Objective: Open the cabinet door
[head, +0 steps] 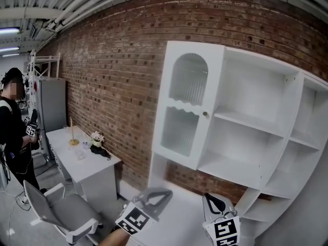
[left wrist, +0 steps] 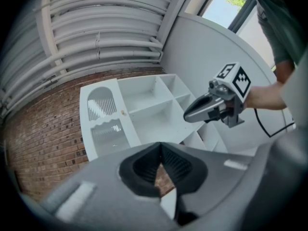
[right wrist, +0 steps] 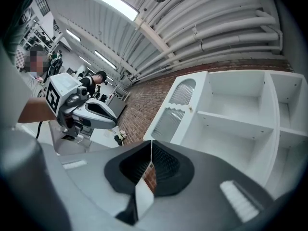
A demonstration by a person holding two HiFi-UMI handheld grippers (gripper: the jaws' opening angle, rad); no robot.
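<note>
My left claw (head: 163,195) and right claw (head: 211,200) are grey, each carrying a cube of black-and-white squares. At one o'clock the cabinet (head: 256,86) is plain white, and its door (head: 188,106) has ribbed, frosted panes. The wall (head: 118,70) is red-brown brick. At eight o'clock are a grey chair (head: 66,209) and a white desk (head: 97,165).

No words or numbers legible, seemingly; square patterned markers (head: 134,220) on gripper cubes (head: 225,231).

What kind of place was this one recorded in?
Probably an indoor lab or test space staged as a room: a brick wall, exposed ceiling pipes, and a white cabinet, desk and office chair.
</note>
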